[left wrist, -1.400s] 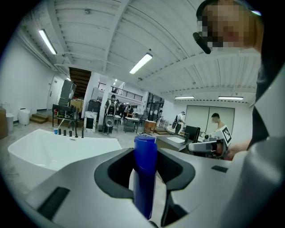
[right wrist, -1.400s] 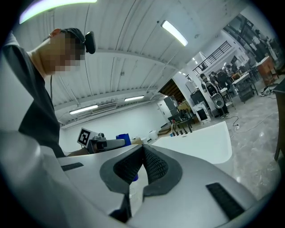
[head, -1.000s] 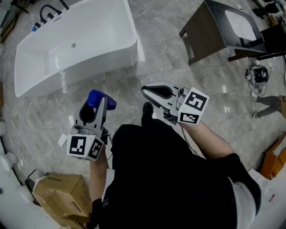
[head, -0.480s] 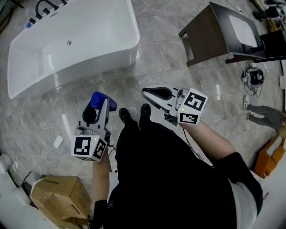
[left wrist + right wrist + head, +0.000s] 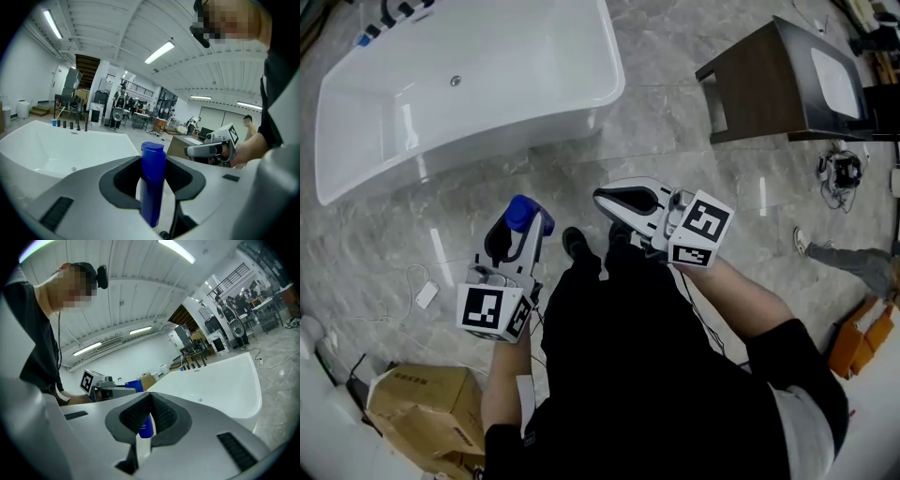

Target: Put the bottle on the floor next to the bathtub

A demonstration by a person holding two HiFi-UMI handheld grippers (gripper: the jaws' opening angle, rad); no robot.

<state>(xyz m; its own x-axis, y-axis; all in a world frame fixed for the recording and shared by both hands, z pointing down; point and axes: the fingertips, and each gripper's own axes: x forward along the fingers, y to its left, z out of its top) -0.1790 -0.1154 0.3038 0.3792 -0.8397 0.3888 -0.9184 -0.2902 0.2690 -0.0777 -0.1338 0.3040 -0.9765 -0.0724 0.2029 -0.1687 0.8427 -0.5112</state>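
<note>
A blue bottle stands upright between the jaws of my left gripper, which is shut on it above the marble floor. In the left gripper view the bottle fills the gap between the dark pads. The white bathtub lies ahead and to the left, a short way beyond the bottle. My right gripper hovers to the right of the left one, its jaws shut with nothing in them. In the right gripper view the tips meet, and the bottle shows behind them.
A dark wooden vanity with a sink stands at the upper right. A cardboard box sits at the lower left, a small white plug and cord beside it. Cables and another person's leg are at the right.
The head view has shifted, so the bathtub and vanity sit further right in the frame. The left gripper still holds the bottle, slightly nearer the right gripper. The right gripper stays shut.
</note>
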